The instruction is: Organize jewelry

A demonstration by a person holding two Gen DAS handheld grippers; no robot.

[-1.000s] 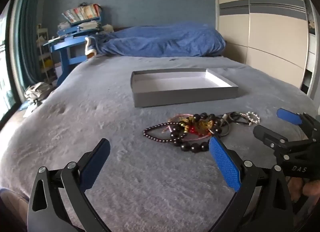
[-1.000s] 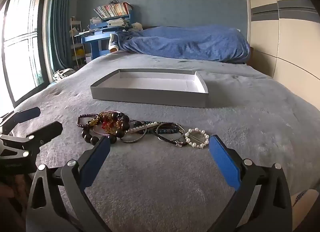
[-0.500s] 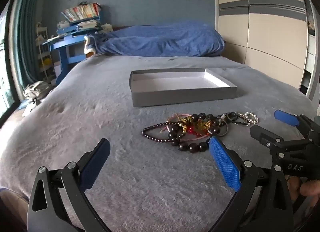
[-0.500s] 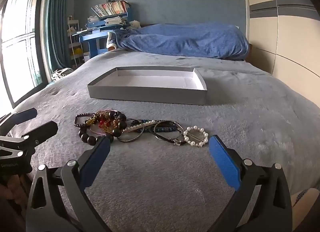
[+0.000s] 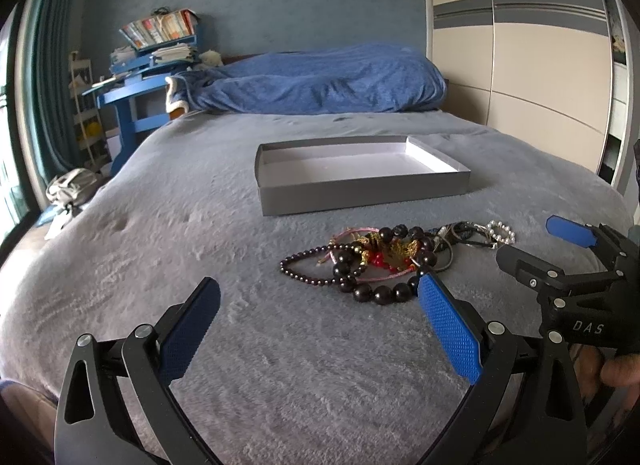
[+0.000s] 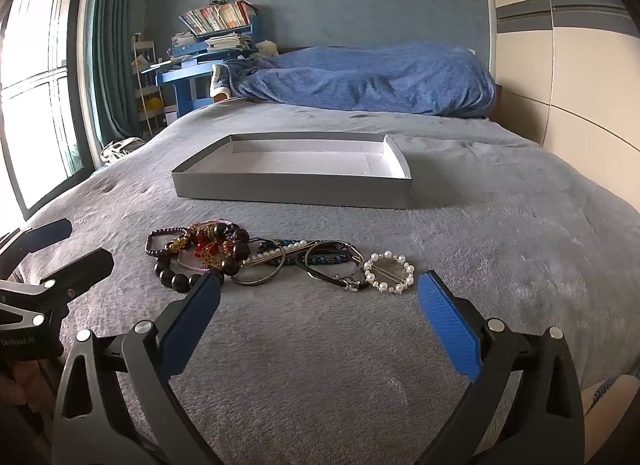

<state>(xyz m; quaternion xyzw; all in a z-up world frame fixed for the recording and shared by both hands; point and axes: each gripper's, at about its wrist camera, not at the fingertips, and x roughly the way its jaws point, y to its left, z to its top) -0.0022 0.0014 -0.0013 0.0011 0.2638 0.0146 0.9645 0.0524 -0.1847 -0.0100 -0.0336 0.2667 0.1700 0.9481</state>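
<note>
A tangle of jewelry lies on the grey bed cover: dark bead bracelets (image 5: 370, 289) (image 6: 180, 279), a gold and red charm piece (image 5: 388, 255) (image 6: 206, 253), metal bangles (image 6: 260, 269) and a pearl ring (image 6: 390, 271) (image 5: 500, 232). An empty grey shallow box (image 5: 360, 191) (image 6: 292, 191) stands just behind it. My left gripper (image 5: 318, 297) is open and empty, just short of the beads. My right gripper (image 6: 318, 297) is open and empty, just short of the bangles and pearl ring. Each gripper shows in the other's view, the right one (image 5: 560, 241) and the left one (image 6: 60, 249).
A rumpled blue duvet (image 5: 320, 83) lies at the head of the bed. A blue desk with stacked books (image 6: 208, 45) stands at the back left, by a window with curtains (image 6: 40, 85). Wardrobe doors (image 5: 520, 65) line the right side.
Both grippers have edged slightly toward the jewelry pile and stay open. The jewelry and box have not moved.
</note>
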